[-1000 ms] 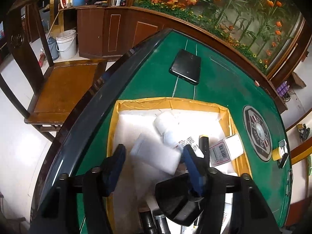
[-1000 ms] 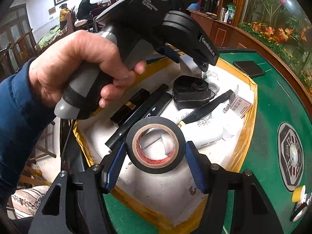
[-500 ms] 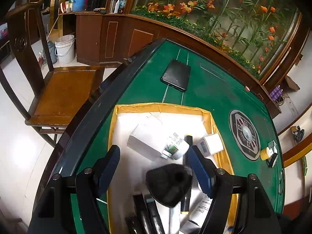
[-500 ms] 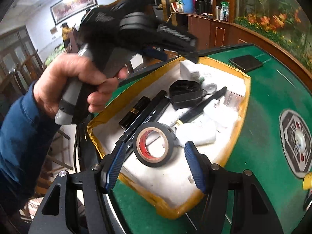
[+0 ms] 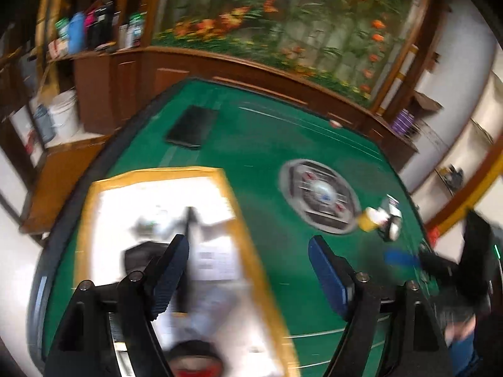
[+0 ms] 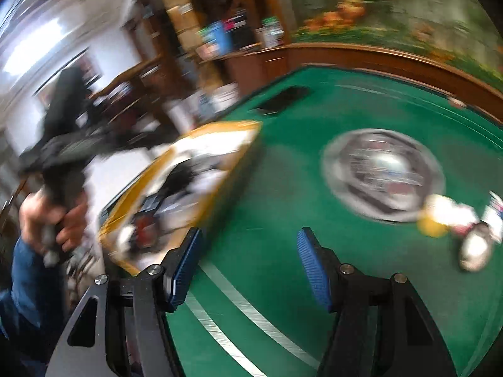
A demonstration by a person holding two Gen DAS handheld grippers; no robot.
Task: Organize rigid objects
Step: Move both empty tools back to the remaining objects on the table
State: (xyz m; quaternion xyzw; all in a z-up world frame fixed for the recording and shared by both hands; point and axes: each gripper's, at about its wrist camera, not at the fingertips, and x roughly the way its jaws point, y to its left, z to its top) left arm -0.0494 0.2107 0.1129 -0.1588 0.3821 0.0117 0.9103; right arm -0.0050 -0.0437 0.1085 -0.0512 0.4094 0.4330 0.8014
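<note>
A yellow-rimmed tray with a white lining sits on the green felt table. It holds blurred rigid items: a black tape roll with a red core, a black wedge-shaped piece and white boxes. My left gripper hangs over the tray's right rim, its jaws opening with nothing between them. My right gripper stands open over bare felt right of the tray, and it holds nothing. The tape roll lies inside the tray. A hand grips the left gripper's handle.
A black flat device lies on the felt beyond the tray. A round silver emblem is set in the felt, with a yellow item and small white pieces beside it. A wooden rail and flower backdrop ring the table's far side.
Both views have swung right, from over the tray toward open felt. The tape roll is no longer between the right fingers. The left jaws stand wider.
</note>
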